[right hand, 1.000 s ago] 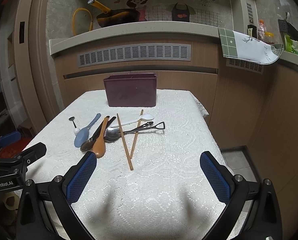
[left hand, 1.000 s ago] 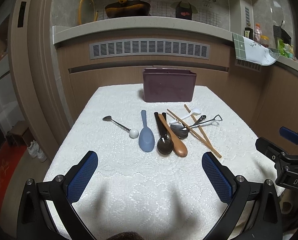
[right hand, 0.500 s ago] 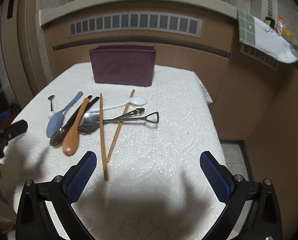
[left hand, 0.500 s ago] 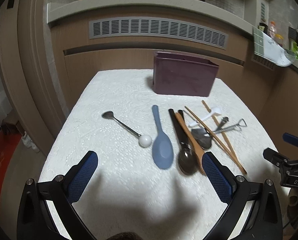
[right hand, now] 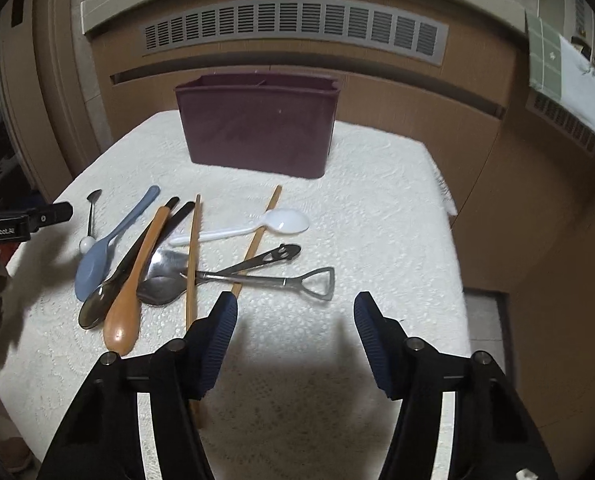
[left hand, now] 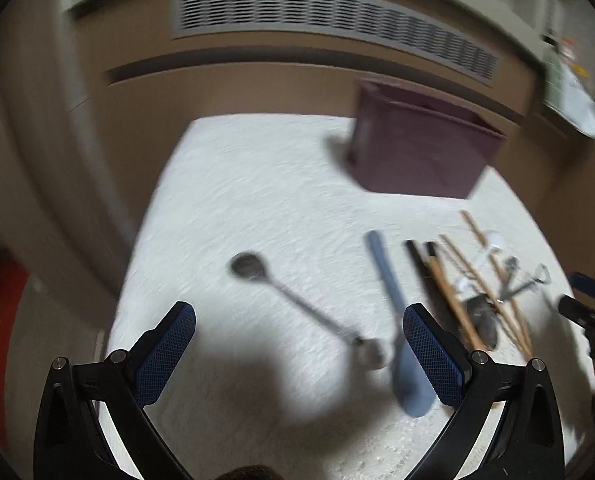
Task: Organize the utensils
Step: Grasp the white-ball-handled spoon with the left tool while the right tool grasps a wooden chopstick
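A: Right claw (right hand: 295, 312) low at 6 o'clock, jaws closing with nothing between them, only bare white tablecloth (right hand: 377, 216).

B: And the left claw (left hand: 297, 332)?

A: Spread wide, holding nothing. The ball-ended metal spoon (left hand: 297, 304) lies between its blue pads, the blue spoon (left hand: 397, 320) just inside the pad at 4 o'clock.

B: Further out?

A: At 10 o'clock of the right claw, the pile: wooden spoon (right hand: 133, 280), 2 chopsticks (right hand: 192, 256), white spoon (right hand: 265, 226), shovel-handled spoon (right hand: 265, 280). The maroon box (right hand: 257, 128) stands upright at 12 o'clock, well beyond.
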`<state>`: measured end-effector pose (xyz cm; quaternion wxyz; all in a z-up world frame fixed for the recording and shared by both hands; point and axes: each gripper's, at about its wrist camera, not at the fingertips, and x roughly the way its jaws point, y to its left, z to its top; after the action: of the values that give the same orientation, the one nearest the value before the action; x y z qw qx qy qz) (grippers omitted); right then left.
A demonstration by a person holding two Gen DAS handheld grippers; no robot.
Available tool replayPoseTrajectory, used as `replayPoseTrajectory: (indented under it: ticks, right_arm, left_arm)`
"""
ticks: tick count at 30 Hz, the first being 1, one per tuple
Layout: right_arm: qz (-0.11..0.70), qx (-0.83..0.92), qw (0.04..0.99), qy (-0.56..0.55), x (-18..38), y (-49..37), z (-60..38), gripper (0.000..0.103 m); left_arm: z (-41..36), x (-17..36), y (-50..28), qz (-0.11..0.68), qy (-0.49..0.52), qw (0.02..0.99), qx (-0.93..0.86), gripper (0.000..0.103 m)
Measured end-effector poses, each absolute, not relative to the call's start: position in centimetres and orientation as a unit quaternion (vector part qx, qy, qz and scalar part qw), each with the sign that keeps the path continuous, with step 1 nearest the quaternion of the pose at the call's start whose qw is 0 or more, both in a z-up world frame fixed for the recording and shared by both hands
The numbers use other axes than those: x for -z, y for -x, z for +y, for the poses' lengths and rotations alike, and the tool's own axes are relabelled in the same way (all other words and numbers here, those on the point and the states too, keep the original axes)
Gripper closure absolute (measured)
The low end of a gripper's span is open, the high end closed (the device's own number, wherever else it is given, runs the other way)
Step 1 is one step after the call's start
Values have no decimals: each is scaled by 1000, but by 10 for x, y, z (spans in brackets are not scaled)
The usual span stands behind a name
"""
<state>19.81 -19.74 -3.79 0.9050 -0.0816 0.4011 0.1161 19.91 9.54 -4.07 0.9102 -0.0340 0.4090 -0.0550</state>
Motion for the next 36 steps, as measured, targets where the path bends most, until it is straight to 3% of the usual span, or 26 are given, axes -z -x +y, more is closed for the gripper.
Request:
replayPoseTrajectory:
  ticks: [9,11,13,18,25,34,35,36]
  right_arm:
    - [417,-114,899,67,50,-195,-189,43]
    - [417,-111,899,74,50,-193,-189,39]
    - [418,-106,899,79,50,-192,-190,39]
    - [417,-100,900,77,48,-192,-192,39]
    - [418,-101,899,79,49,-189,-191,39]
    - [411,-113,900,94,47,-179,-183,39]
    - [411,-113,900,94,47,-178,-183,39]
    - [410,-114,900,94,47,-177,-183,39]
  left_arm:
    - [96,68,-284,478,79,864,138,2]
    - [99,71,-288,480,80,862,143,6]
    - [104,71,-287,484,70,863,129,20]
    - [123,70,-250,492,77,860,109,26]
    - [126,67,-174,508,73,848,133,26]
    - [62,42,-135,460,-121,860,186,28]
    - [61,45,-142,467,-124,856,186,31]
    - [58,49,-149,474,-127,851,186,45]
